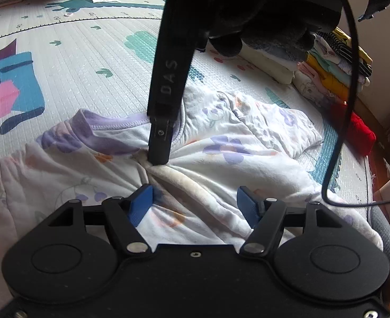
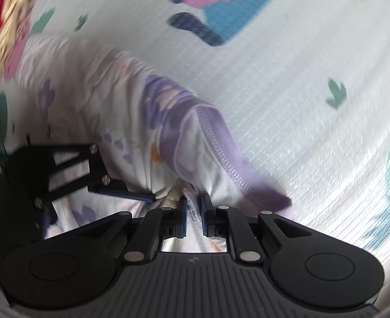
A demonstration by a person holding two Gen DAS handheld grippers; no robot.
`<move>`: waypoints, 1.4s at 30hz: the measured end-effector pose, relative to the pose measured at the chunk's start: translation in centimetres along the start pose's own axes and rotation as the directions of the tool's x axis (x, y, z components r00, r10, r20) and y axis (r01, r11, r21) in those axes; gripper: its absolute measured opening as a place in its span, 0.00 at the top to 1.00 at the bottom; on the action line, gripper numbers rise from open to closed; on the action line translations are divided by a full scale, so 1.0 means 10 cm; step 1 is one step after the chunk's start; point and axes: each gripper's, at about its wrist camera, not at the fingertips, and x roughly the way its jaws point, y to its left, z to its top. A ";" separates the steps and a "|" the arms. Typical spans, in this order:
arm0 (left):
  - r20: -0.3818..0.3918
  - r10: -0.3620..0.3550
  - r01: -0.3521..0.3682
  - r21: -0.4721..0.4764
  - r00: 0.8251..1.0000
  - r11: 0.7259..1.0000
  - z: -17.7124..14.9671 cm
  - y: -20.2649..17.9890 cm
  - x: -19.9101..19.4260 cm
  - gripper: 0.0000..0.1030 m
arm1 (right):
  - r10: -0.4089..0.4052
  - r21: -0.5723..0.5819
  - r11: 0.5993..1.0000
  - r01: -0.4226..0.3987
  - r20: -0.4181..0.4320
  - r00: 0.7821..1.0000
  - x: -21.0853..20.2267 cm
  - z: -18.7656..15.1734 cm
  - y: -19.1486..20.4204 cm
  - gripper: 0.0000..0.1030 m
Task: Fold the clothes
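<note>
A white child's top [image 1: 221,143] with purple flowers and a lilac neckband [image 1: 115,126] lies crumpled on the play mat. My left gripper [image 1: 195,204] hovers low over its near part. Its blue pads [image 1: 142,204] stand wide apart with a bulge of cloth between them, and they do not squeeze it. My right gripper [image 1: 157,160] comes down steeply from above and pinches a bunched fold near the collar. In the right wrist view the right gripper [image 2: 194,212] is nearly shut with cloth of the top [image 2: 94,100] clamped between its pads. One left gripper finger [image 2: 123,193] shows beside it.
The patterned play mat [image 1: 89,53] spreads to the left and back. A stack of folded clothes [image 1: 335,61] stands at the right, with a red garment [image 1: 359,129] in front of it. A black cable [image 1: 349,92] hangs down on the right. A dark-gloved hand [image 1: 261,26] holds the right gripper.
</note>
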 end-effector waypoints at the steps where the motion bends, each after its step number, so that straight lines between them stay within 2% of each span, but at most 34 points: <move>1: 0.002 -0.002 0.002 -0.002 1.000 1.000 -0.01 0.01 0.00 0.33 | 0.020 0.027 0.999 -0.020 0.000 1.000 0.00 -0.01 -0.05 0.85; 4: 0.007 -0.003 0.003 -0.003 1.000 1.000 -0.02 0.01 -0.01 0.33 | 0.103 0.119 0.987 -0.106 0.036 0.994 -0.01 -0.09 -0.23 0.85; 7: 0.009 -0.006 0.006 -0.002 1.000 1.000 -0.02 0.01 -0.01 0.33 | 0.187 0.198 0.959 -0.200 0.085 0.979 -0.01 -0.16 -0.41 0.85; 9: 0.010 -0.007 0.007 -0.002 1.000 1.000 -0.02 0.01 -0.01 0.33 | 0.220 0.233 0.942 -0.242 0.115 0.969 -0.01 -0.21 -0.50 0.85; 12: 0.011 -0.004 0.004 -0.001 1.000 1.000 -0.02 0.01 0.00 0.33 | 0.230 0.234 0.937 -0.258 0.140 0.963 -0.04 -0.25 -0.50 0.85; 18: 0.009 -0.004 0.004 -0.001 1.000 1.000 -0.02 0.00 0.00 0.33 | 0.180 0.218 0.950 -0.223 0.201 0.963 -0.07 -0.16 -0.43 0.84; 22: 0.010 -0.005 0.005 -0.003 1.000 1.000 -0.02 0.00 -0.01 0.33 | 0.112 0.147 0.979 -0.145 0.213 0.971 -0.07 -0.31 -0.18 0.83; 25: 0.010 -0.006 0.007 -0.006 1.000 1.000 -0.02 0.00 -0.01 0.32 | 0.068 0.068 0.994 -0.086 0.239 0.969 -0.10 -0.38 -0.08 0.83; 28: 0.010 -0.007 0.007 -0.007 1.000 1.000 -0.02 0.00 -0.01 0.32 | 0.094 0.025 0.994 -0.106 0.285 0.954 -0.09 -0.46 -0.14 0.83; 32: 0.011 -0.008 0.008 -0.009 1.000 1.000 -0.02 0.00 -0.01 0.32 | 0.152 -0.022 0.988 -0.154 0.359 0.921 -0.07 -0.60 -0.26 0.86; 35: 0.012 -0.008 0.008 -0.013 1.000 1.000 -0.02 0.01 -0.02 0.32 | 0.223 0.029 0.966 -0.258 0.411 0.884 -0.01 -0.67 -0.44 0.88; 38: 0.013 -0.007 0.007 -0.014 1.000 1.000 -0.03 0.00 -0.02 0.32 | 0.240 0.024 0.960 -0.280 0.451 0.860 0.03 -0.73 -0.49 0.90; 41: 0.009 0.004 -0.003 -0.024 1.000 1.000 0.00 0.00 -0.03 0.32 | 0.225 0.023 0.963 -0.268 0.475 0.851 0.03 -0.77 -0.46 0.91; 42: 0.013 0.030 -0.030 -0.040 0.999 0.999 0.02 -0.01 -0.06 0.36 | 0.227 0.028 0.961 -0.274 0.483 0.846 0.04 -0.78 -0.47 0.91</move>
